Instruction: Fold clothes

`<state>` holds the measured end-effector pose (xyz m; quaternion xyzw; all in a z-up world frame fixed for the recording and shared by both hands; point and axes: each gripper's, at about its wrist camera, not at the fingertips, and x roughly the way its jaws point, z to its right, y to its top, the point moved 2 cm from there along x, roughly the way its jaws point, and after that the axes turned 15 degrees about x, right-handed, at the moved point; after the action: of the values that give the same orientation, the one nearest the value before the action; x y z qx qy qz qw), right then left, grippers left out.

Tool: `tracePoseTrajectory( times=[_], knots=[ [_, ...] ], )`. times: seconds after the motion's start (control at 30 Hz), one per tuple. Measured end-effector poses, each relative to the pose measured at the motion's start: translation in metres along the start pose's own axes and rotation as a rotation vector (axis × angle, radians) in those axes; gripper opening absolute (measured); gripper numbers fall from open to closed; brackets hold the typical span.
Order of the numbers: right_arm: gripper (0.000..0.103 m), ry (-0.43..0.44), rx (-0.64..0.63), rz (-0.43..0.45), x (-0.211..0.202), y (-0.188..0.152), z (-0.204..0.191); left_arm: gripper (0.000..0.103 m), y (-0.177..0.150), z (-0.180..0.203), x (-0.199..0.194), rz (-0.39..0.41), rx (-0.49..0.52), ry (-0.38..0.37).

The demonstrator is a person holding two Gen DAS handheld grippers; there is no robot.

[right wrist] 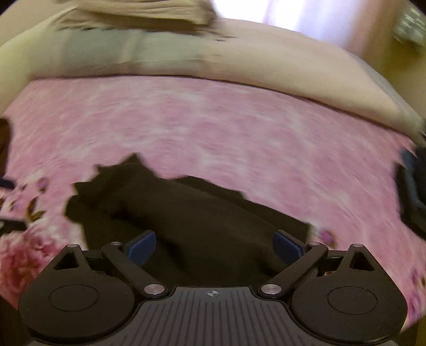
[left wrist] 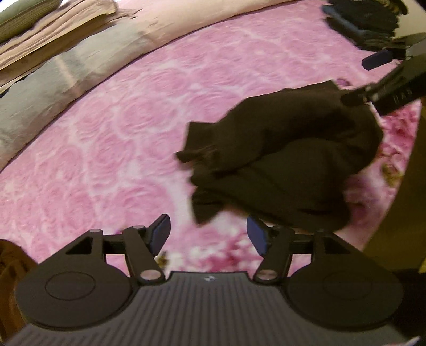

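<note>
A dark brown garment [left wrist: 287,159] lies bunched on the pink floral bedspread [left wrist: 119,149]. My left gripper [left wrist: 209,235] is open and empty, just in front of the garment's near edge. My right gripper [right wrist: 214,247] is open, its blue pads [right wrist: 141,246] on either side of a raised fold of the same garment [right wrist: 191,221]. The right gripper also shows in the left wrist view [left wrist: 372,79], above the garment's far right corner. Both views are blurred by motion.
Beige and grey-green pillows [left wrist: 64,64] lie along the far edge of the bed. A pile of dark blue clothes [left wrist: 364,21] sits at the far right, also in the right wrist view [right wrist: 412,191]. Brown fabric [left wrist: 10,268] shows at the left edge.
</note>
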<state>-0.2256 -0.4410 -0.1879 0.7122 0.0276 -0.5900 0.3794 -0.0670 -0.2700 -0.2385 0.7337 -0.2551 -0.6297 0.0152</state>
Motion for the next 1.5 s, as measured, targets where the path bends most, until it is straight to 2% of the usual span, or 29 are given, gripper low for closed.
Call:
tracePoseTrajectory(
  times=[0.17, 0.27, 0.3, 0.33, 0.37, 0.4, 0.57, 0.7, 0.8, 0.9, 0.97, 1.1, 1.17, 1.2, 1.23, 1.27, 1.4, 1.5],
  knots=[
    [0.097, 0.053, -0.241, -0.007, 0.058, 0.006, -0.073, 0.062, -0.015, -0.022, 0.011, 0.004, -0.035, 0.045],
    [0.095, 0.039, -0.372, -0.028, 0.109, 0.002, -0.1, 0.062, -0.023, -0.025, 0.018, -0.015, -0.031, 0.061],
    [0.071, 0.031, -0.404, -0.048, 0.121, 0.0, -0.103, 0.062, -0.025, -0.025, 0.021, -0.023, -0.027, 0.063],
    [0.031, 0.021, -0.431, -0.071, 0.131, -0.003, -0.102, 0.062, -0.026, -0.025, 0.023, -0.031, -0.022, 0.064],
    [0.016, 0.012, -0.439, -0.091, 0.136, -0.004, -0.1, 0.062, -0.027, -0.025, 0.024, -0.034, -0.02, 0.063],
    [0.009, 0.02, -0.414, -0.093, 0.13, -0.001, -0.093, 0.062, -0.027, -0.025, 0.024, -0.034, -0.018, 0.059],
    [0.005, 0.048, -0.174, -0.047, 0.055, 0.014, -0.033, 0.062, -0.009, -0.024, 0.018, 0.022, 0.033, 0.041],
    [0.004, -0.072, 0.003, -0.015, -0.006, -0.003, 0.029, 0.063, 0.021, -0.018, 0.012, 0.108, 0.123, 0.03],
    [0.0, -0.211, 0.131, 0.003, -0.039, -0.03, 0.075, 0.063, 0.049, -0.005, 0.011, 0.182, 0.217, 0.006],
    [0.0, -0.321, 0.272, 0.002, -0.063, -0.059, 0.119, 0.063, 0.079, 0.017, 0.011, 0.235, 0.327, -0.027],
    [0.0, -0.346, 0.351, 0.005, -0.074, -0.072, 0.142, 0.063, 0.098, 0.034, 0.011, 0.257, 0.403, -0.038],
    [0.0, -0.292, 0.418, 0.012, -0.071, -0.081, 0.158, 0.065, 0.13, 0.057, 0.013, 0.26, 0.502, -0.037],
    [0.001, -0.228, 0.424, -0.007, -0.056, -0.077, 0.155, 0.065, 0.137, 0.061, 0.015, 0.23, 0.515, -0.014],
    [0.03, -0.185, 0.423, -0.011, -0.049, -0.073, 0.149, 0.065, 0.138, 0.062, 0.016, 0.213, 0.508, 0.0],
    [0.083, -0.144, 0.42, -0.009, -0.045, -0.068, 0.142, 0.065, 0.138, 0.061, 0.016, 0.196, 0.496, 0.013],
    [0.093, -0.098, 0.414, 0.012, -0.041, -0.064, 0.132, 0.065, 0.136, 0.059, 0.016, 0.179, 0.479, 0.025],
    [0.094, 0.095, 0.358, 0.014, -0.022, -0.042, 0.081, 0.067, 0.118, 0.042, 0.01, 0.121, 0.406, 0.066],
    [0.094, 0.165, 0.338, 0.026, -0.006, -0.024, 0.045, 0.068, 0.1, 0.028, 0.01, 0.09, 0.371, 0.091]
  ],
)
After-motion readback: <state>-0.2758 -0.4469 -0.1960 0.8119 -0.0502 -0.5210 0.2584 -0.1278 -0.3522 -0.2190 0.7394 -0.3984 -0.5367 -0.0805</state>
